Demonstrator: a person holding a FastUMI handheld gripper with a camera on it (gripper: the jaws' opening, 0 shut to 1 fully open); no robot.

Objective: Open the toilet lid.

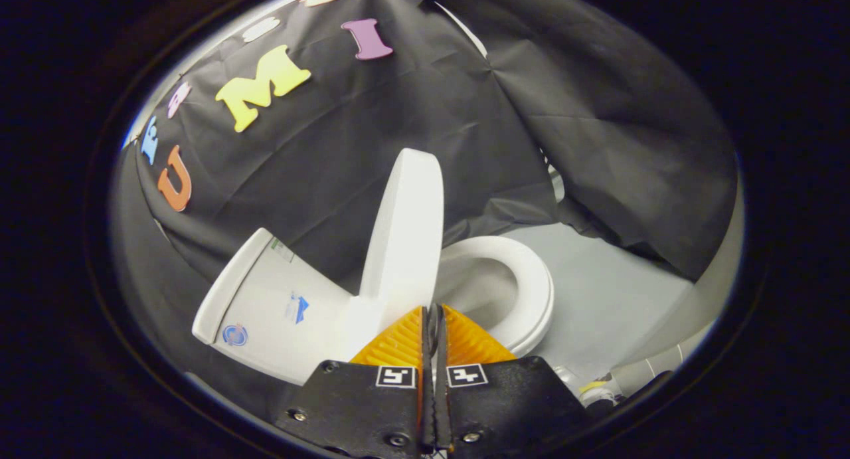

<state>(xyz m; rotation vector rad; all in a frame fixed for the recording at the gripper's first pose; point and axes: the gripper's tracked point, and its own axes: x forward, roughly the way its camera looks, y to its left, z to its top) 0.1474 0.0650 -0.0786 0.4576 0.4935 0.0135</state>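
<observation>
**Gripper view: lid standing raised, fingers closed together at its lower edge**

Gripper view is showing the gripper [433, 313] nearest, its two fingers lying pressed almost flat against each other with only a thin slit between them. Nothing is sitting visibly between them; the tips are ending right at the lower edge of the toilet lid [405, 233], and whether a sliver of that edge is being pinched cannot be told from here.

Just ahead of the tips, the lid is standing up, steeply raised off the seat [528, 286], which is lying exposed beyond the fingers with the bowl opening showing inside its ring. To the other side of the lid, the cistern [265, 306] is sitting close behind the hinge, with a gap between lid and cistern at the top. The whole scene is appearing tilted, so the hand holding the tool is probably rolling the gripper to one side while pointing it forward toward the hinge area.

By my judgement the task is nearly done, but the lid is not yet leaning on the cistern. If the fingers are pulling away now, the lid may be tipping back and dropping onto the seat. Pushing too sharply could be knocking it hard against the cistern instead.

Farther off, the pale floor [617, 299] is spreading beyond the seat, and the black cloth wall [398, 107] is hanging behind everything.
</observation>
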